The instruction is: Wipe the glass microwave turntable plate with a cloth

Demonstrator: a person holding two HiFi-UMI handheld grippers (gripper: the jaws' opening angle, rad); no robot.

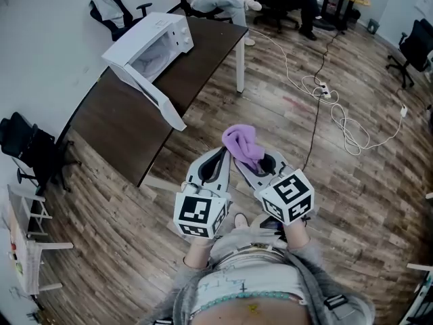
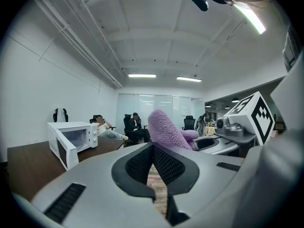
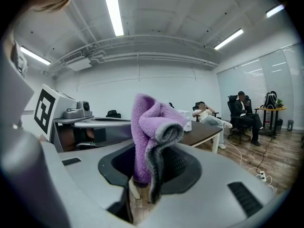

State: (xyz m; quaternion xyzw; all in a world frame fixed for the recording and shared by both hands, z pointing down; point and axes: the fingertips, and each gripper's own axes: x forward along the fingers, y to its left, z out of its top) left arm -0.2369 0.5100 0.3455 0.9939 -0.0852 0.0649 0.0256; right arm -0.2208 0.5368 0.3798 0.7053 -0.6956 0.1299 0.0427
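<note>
A purple cloth is pinched in my right gripper, which is shut on it; the cloth stands bunched above the jaws. Beside it my left gripper is shut with nothing in it, its jaws closed together. Both grippers hover over the wooden floor, short of the dark table. A white microwave stands on that table with its door swung open. It also shows in the left gripper view. The glass turntable plate cannot be made out inside.
White cables and a power strip trail across the floor to the right. Seated people and office chairs fill the far end. A black chair and white frames stand to the left of the table.
</note>
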